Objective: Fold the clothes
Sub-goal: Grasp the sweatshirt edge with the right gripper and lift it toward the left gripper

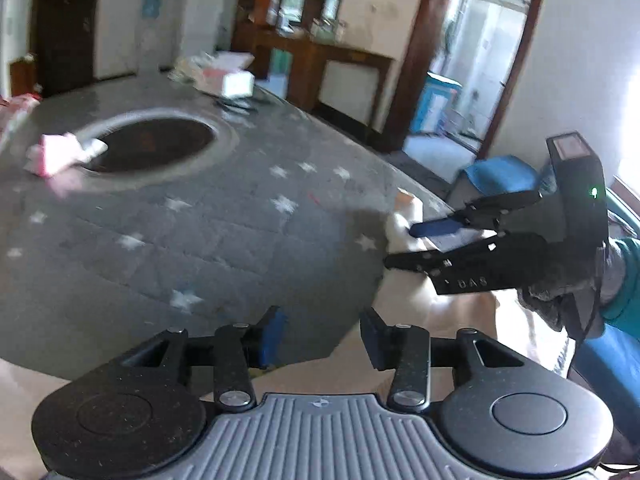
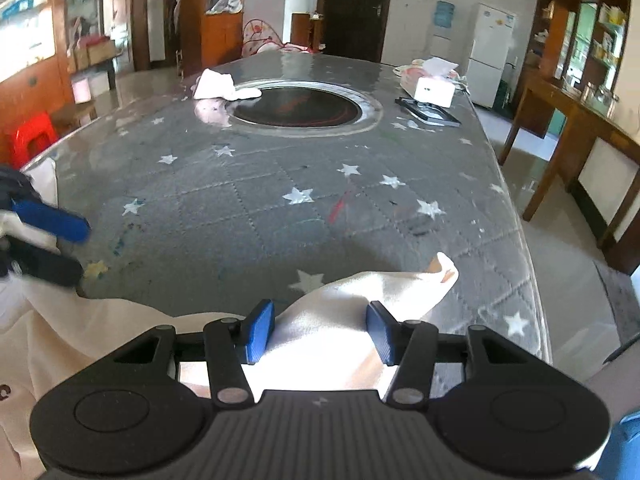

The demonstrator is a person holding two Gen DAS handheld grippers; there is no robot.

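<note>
In the left wrist view, the left gripper (image 1: 324, 334) is wide open and holds nothing, above the cream garment (image 1: 420, 336) at the near edge of the grey star-patterned table (image 1: 200, 216). The right gripper (image 1: 404, 246) looks spread over cloth there.

In the right wrist view, the right gripper (image 2: 320, 330) is wide open, its blue pads either side of a raised fold of the cream garment (image 2: 344, 320) without clamping it. The left gripper (image 2: 76, 248) is at the left edge.

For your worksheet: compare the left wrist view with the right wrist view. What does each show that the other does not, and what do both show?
Only the left wrist view shows the right tongs from outside, open over the cream garment, and the person's gloved right hand.

Only the right wrist view shows a red stool and the left tongs from outside at the garment's left edge.

Both show the grey star-patterned table cover, the dark round inset and the folded pink-white cloth.
</note>
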